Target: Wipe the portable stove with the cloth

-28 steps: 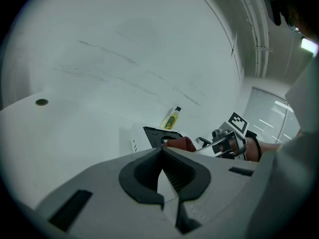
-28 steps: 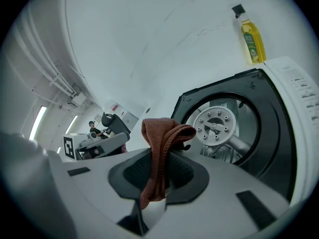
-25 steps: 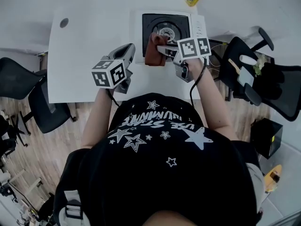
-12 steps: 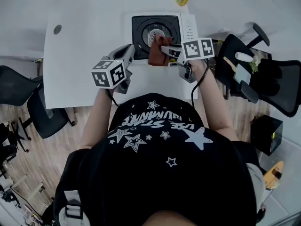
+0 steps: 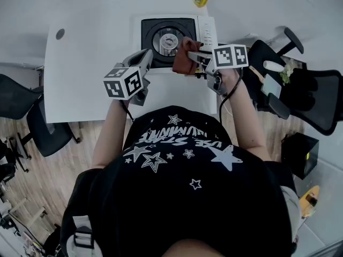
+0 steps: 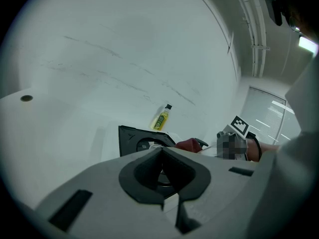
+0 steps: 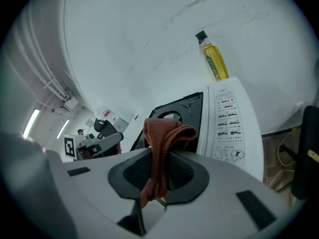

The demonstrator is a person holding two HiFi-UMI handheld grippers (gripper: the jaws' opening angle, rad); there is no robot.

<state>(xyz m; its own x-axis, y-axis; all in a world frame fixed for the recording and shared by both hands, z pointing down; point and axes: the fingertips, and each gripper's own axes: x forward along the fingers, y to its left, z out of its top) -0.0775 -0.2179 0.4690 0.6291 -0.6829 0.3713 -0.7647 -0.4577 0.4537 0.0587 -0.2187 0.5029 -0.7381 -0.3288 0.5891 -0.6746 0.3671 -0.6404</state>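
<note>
With the right gripper [image 5: 195,61] clamped on the cloth [image 5: 184,58] over the stove [image 5: 153,28] at its 5 o'clock corner, and the left gripper [image 5: 147,56] closed empty near 7 o'clock, best to lower the fold flat and sweep toward 11 o'clock.

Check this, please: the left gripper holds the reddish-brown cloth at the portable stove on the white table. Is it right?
Wrong gripper. The right gripper holds the reddish-brown cloth at the portable stove on the white table; the right gripper view shows it pinched between the jaws. The left gripper is shut, empty.
</note>
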